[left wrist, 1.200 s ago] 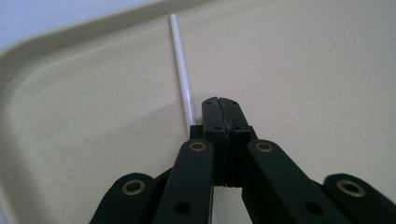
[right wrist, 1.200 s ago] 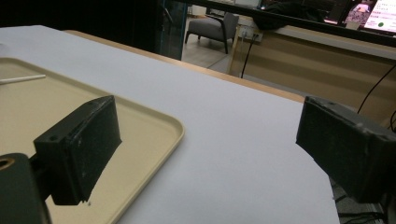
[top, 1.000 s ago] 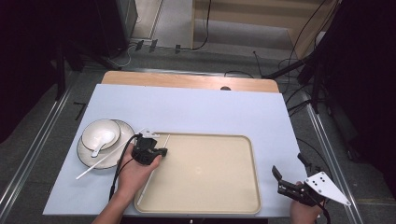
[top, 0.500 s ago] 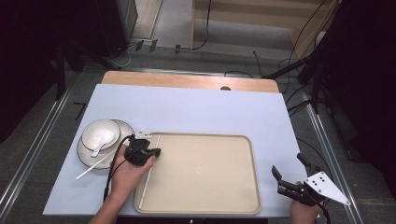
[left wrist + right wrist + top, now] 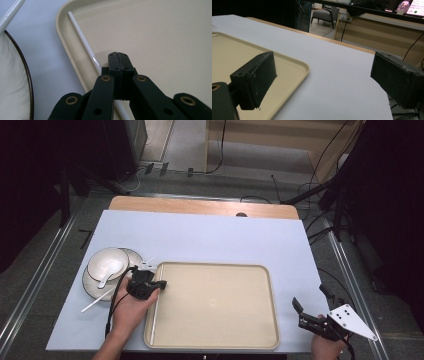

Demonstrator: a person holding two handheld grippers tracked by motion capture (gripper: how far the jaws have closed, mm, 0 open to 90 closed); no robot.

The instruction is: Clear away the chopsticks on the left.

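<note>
Beside the unmarked beige tray's (image 5: pixel 160 37) rim, closed left claw (image 5: pixel 119 55) over white chopstick (image 5: pixel 82 41).

Left hand-held gripper (image 5: pixel 161 283) farther over tray (image 5: pixel 220 320).

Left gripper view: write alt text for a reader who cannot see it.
The left gripper, its black fingers shut together, hangs over the left edge of a beige tray, beside a white chopstick lying in the tray along its rim. Left of the tray are the pale blue table and a dark-rimmed white plate.
</note>
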